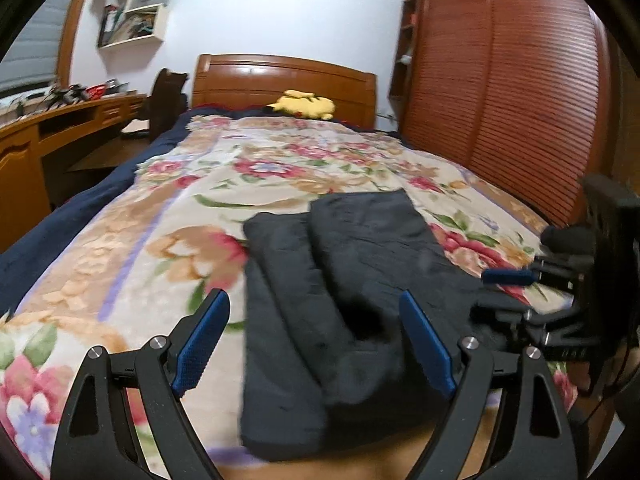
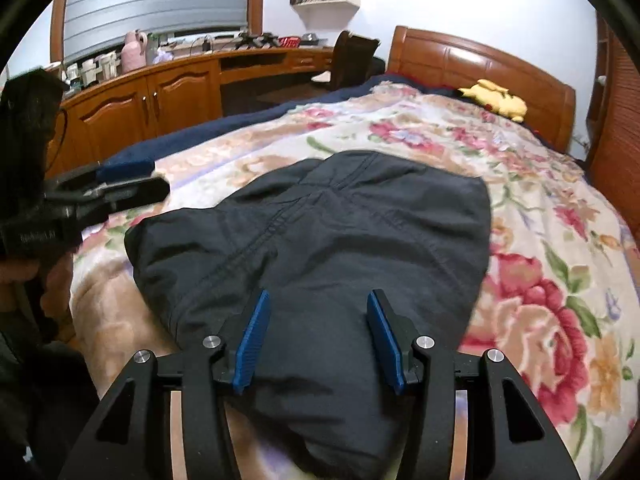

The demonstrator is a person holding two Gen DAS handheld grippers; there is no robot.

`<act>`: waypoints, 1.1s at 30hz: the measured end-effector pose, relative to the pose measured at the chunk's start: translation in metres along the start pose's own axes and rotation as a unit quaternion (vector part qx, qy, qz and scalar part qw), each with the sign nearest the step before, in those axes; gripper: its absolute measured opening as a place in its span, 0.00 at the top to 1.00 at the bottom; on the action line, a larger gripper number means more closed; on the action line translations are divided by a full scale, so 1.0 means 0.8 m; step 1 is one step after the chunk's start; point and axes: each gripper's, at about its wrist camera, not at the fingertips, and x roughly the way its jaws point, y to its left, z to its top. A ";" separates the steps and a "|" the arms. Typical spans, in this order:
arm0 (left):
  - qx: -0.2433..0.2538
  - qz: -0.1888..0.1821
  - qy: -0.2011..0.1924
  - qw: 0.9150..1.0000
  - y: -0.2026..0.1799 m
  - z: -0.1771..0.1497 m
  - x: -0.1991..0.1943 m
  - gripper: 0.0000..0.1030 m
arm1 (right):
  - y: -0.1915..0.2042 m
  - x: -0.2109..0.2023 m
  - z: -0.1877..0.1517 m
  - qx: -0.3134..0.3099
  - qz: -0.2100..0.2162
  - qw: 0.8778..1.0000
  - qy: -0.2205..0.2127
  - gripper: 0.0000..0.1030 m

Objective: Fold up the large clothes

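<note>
A dark grey padded garment (image 1: 332, 300) lies folded in layers on the floral blanket (image 1: 160, 216) near the foot of the bed. It also shows in the right wrist view (image 2: 320, 240), with a seam running up its middle. My left gripper (image 1: 316, 308) is open, its blue pads on either side of the garment's near part, just above it. My right gripper (image 2: 320, 312) is open over the garment's near end, holding nothing. The right gripper also shows at the right edge of the left wrist view (image 1: 508, 280). The left gripper shows at the left of the right wrist view (image 2: 132, 180).
A yellow plush toy (image 1: 304, 106) lies by the wooden headboard (image 1: 280, 76). A wooden desk (image 2: 168, 84) with clutter and a chair (image 2: 352, 56) stand left of the bed. A louvered wardrobe (image 1: 500, 92) stands on the right. A wall shelf (image 1: 132, 4) hangs above.
</note>
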 end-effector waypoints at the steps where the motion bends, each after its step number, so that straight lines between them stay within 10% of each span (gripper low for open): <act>1: 0.005 -0.003 0.001 1.000 -0.005 0.000 0.000 0.15 | 0.000 -0.004 -0.004 -0.001 -0.008 1.000 -0.004 0.49; 8: 0.020 -0.032 0.003 0.999 -0.030 -0.003 0.003 0.17 | -0.021 -0.019 -0.027 0.026 -0.041 0.999 -0.024 0.49; 15: 0.014 -0.034 0.018 0.999 -0.035 -0.007 0.014 0.48 | -0.055 0.007 -0.035 0.104 -0.024 0.993 -0.041 0.49; 29: 0.037 -0.010 0.034 0.999 -0.056 -0.026 0.027 0.54 | -0.088 -0.001 -0.068 0.118 0.000 0.992 -0.054 0.46; 33: 0.056 -0.011 0.034 0.998 -0.066 -0.029 0.026 0.79 | -0.097 -0.007 -0.071 0.112 -0.009 0.993 -0.041 0.46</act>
